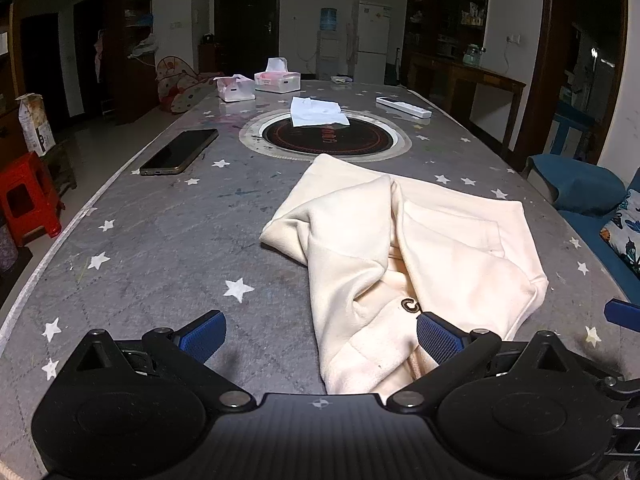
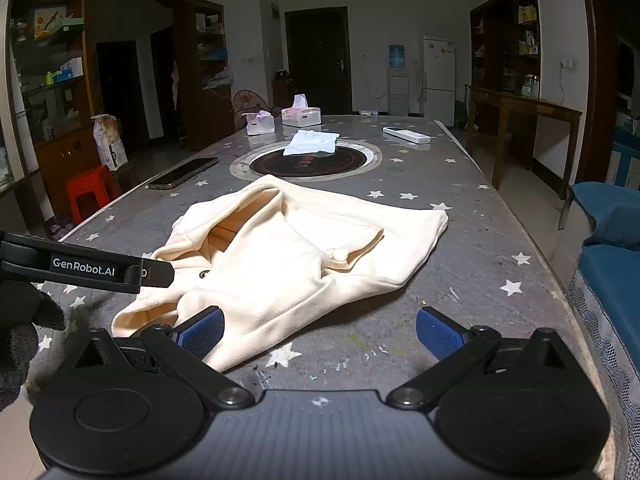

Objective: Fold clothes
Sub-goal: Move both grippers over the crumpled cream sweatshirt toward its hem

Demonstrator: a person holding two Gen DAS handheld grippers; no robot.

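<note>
Cream hoodie [image 1: 404, 248] lying rumpled, partly folded, on the star-printed grey bench [image 1: 160, 240], near its front edge. Left gripper [image 1: 320, 336] wide open at the near hem, right gripper [image 2: 320, 332] wide open at the near corner, seemingly poised to pinch. Readable on the left tool's body: "GenRobot.AI". On the chest, possibly a letter "C".
</note>
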